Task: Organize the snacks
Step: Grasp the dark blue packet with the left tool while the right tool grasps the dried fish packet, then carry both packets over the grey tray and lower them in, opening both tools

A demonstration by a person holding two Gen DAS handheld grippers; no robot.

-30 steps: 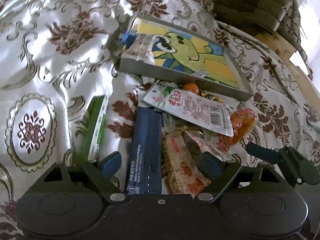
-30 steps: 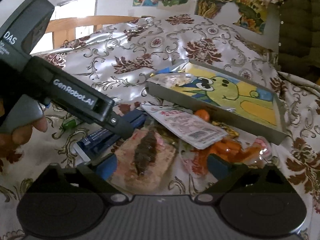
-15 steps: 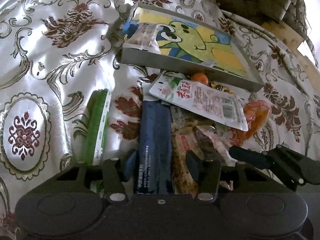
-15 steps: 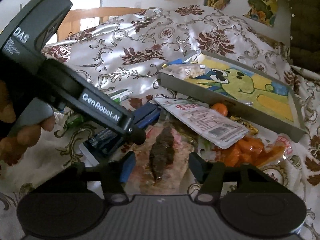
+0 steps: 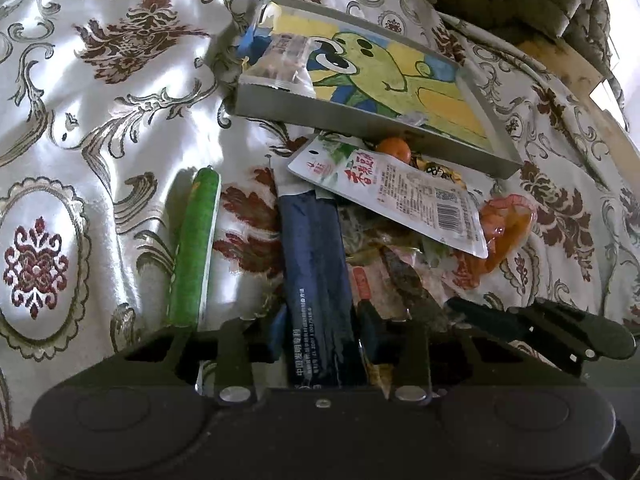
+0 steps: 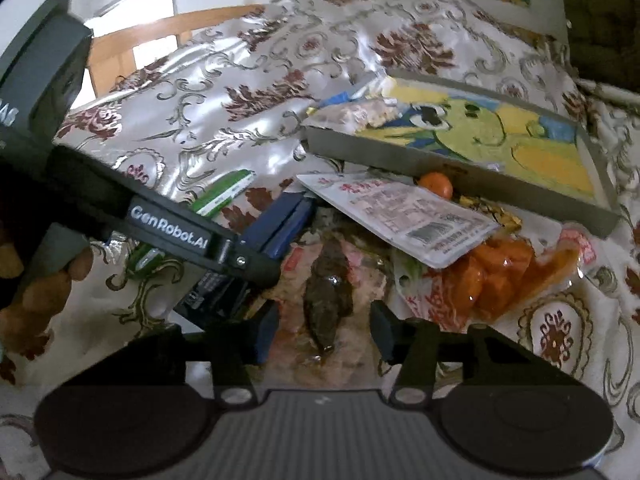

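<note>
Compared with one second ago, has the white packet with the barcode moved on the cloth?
No. The white packet lies as before, its upper edge by the tray wall beside the orange ball. Only the camera has shifted.

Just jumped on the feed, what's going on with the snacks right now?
A person is working both grippers into the snack pile in front of the cartoon tray. The left gripper has just been closing around the dark blue packet; the right gripper has just been closing on the clear packet with a dark meat piece. One packet already lies in the tray.
</note>
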